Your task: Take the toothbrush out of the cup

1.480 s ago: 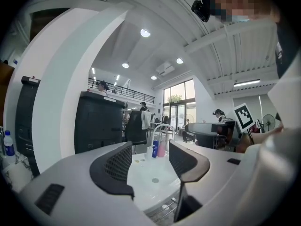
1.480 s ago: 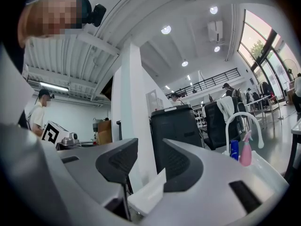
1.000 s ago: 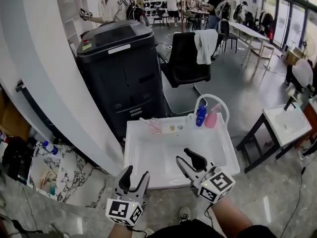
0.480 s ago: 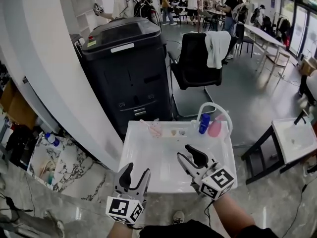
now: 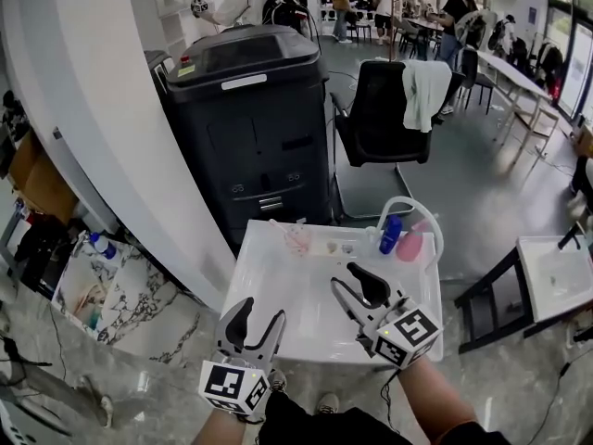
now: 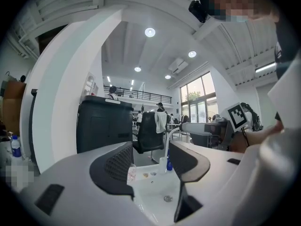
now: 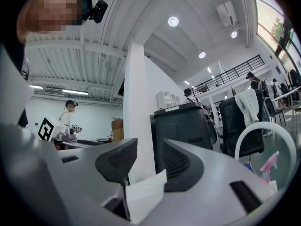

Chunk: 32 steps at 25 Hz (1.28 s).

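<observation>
A clear cup (image 5: 296, 239) with a toothbrush in it stands at the far left of the white sink (image 5: 278, 286). The left gripper view shows the cup (image 6: 132, 173) small, beyond the jaws. My left gripper (image 5: 259, 313) hovers at the sink's near left edge, open and empty (image 6: 150, 166). My right gripper (image 5: 350, 279) is over the sink's near right part, well short of the cup. It is open (image 7: 148, 166), and its jaws have just been opening a little further with nothing between them.
A blue bottle (image 5: 390, 235), a pink spray bottle (image 5: 410, 244) and an arched white tap (image 5: 412, 207) stand at the sink's far right. A black printer (image 5: 250, 128) and an office chair (image 5: 389, 109) are behind. A white wall (image 5: 102, 156) runs along the left.
The head view has swung, so the printer and sink sit further right in the picture. Both grippers keep their places by the sink's near edge, open.
</observation>
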Tool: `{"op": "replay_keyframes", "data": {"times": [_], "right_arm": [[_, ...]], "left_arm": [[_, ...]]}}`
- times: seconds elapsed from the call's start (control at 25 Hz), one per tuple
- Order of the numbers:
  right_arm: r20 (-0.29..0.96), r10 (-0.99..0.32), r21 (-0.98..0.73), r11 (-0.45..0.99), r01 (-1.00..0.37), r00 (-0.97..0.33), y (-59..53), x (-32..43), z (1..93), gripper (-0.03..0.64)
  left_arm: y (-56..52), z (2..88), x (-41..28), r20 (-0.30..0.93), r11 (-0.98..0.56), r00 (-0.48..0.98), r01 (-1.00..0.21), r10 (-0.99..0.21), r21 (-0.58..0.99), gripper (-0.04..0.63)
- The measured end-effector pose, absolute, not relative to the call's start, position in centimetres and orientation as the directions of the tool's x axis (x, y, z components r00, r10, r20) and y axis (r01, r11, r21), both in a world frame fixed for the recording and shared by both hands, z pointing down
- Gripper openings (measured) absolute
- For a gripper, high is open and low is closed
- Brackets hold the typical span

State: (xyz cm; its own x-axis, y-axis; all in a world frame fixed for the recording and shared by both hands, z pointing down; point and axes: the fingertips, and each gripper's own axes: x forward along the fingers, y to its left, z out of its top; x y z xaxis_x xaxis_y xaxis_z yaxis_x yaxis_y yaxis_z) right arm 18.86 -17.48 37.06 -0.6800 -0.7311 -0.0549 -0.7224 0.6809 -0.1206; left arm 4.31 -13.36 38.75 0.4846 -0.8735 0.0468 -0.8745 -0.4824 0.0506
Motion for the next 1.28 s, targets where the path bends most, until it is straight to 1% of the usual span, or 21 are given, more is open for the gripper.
{"op": "replay_keyframes", "data": {"times": [0.36,0.52,0.8,1.28], "right_arm": [[-0.029,-0.73,-0.11,0.682,-0.723,-0.683,-21.4,17.1,38.1,0.178],[-0.007,-0.73,-0.111,0.68,-0.725,-0.683,-24.1,15.7,39.0,0.184],[0.05,-0.718,-0.104,0.688,-0.718,-0.695,-29.2,12.9,41.1,0.19],[0.194,-0.691,-0.112,0.69,-0.715,-0.696,-37.2,9.0,47.6,0.19]], "left_arm": [[-16.7,39.6,3.2,0.051,-0.484,0.487,-0.873,-0.872,0.07,0.253],[-19.1,40.6,2.3,0.061,-0.497,0.499,-0.867,-0.864,0.043,0.258],[-23.3,41.6,0.5,0.069,-0.508,0.51,-0.86,-0.857,0.054,0.261],[-28.8,44.6,-1.8,0.124,-0.53,0.535,-0.845,-0.835,0.078,0.262]]}}
